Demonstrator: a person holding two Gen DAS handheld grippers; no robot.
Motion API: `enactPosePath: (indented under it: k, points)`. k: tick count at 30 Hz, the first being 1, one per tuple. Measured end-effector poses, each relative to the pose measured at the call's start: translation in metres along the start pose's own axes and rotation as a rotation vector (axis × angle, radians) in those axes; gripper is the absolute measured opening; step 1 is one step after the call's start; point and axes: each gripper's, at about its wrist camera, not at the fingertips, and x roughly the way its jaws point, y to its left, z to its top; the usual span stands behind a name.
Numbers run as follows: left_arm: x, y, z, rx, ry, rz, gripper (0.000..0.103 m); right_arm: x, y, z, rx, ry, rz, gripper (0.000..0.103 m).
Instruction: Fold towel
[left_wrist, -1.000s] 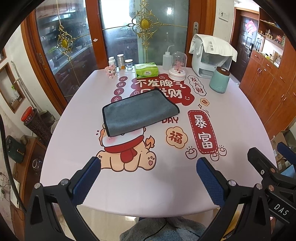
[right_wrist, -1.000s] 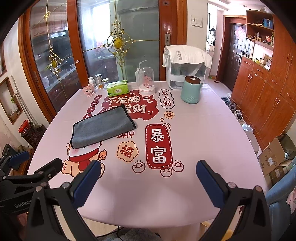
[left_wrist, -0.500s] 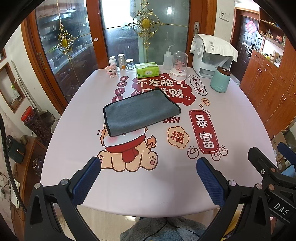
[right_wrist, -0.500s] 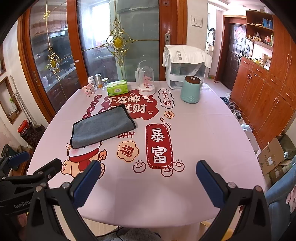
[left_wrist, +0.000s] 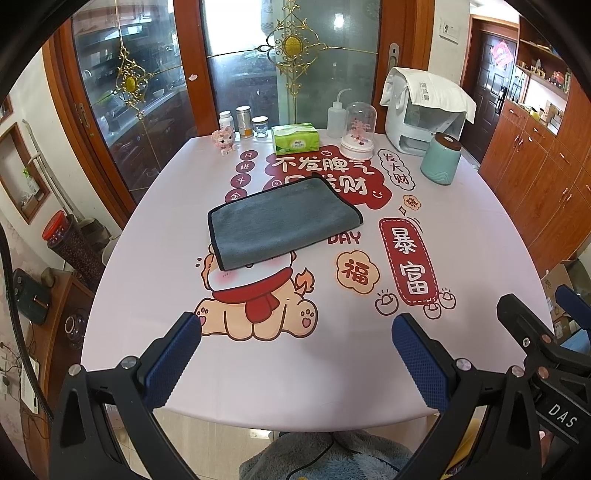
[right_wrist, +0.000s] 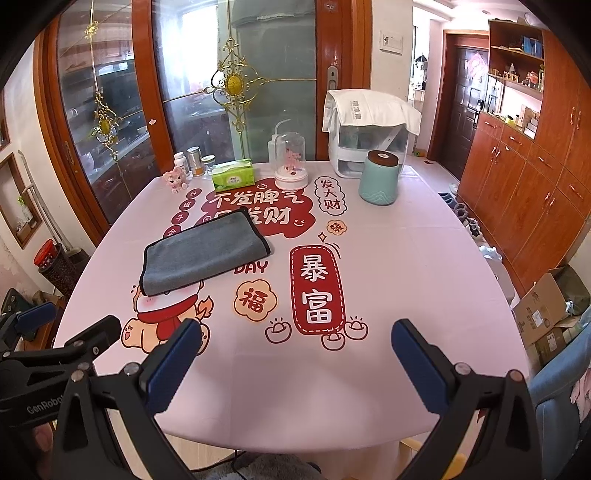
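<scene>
A grey towel (left_wrist: 282, 221) with a dark edge lies folded flat on the pink printed tablecloth (left_wrist: 155, 258), left of the table's middle; it also shows in the right wrist view (right_wrist: 205, 253). My left gripper (left_wrist: 295, 332) is open and empty, held above the table's near edge, well short of the towel. My right gripper (right_wrist: 295, 332) is open and empty too, at the near edge, to the right of the towel. The right gripper's body shows at the lower right of the left wrist view (left_wrist: 535, 332).
Along the far edge stand small jars (left_wrist: 243, 123), a pink figurine (left_wrist: 224, 140), a green tissue pack (left_wrist: 294, 138), a squeeze bottle (left_wrist: 336, 120), a glass dome (left_wrist: 357, 131), a teal canister (left_wrist: 441, 158) and a white appliance (left_wrist: 424, 110). Wooden cabinets (right_wrist: 535, 184) stand at the right.
Both views have shifted only slightly; the grippers stay open near the table's front edge. The towel has not moved.
</scene>
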Motion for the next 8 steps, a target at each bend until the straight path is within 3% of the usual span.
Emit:
enactPosePath:
  k: [8]
  points:
    - [0.0010,0.0022,0.0004,0.005,0.003,-0.006,0.103,0.0009,0.0009,-0.0022,0.007,0.006,-0.009,0.103]
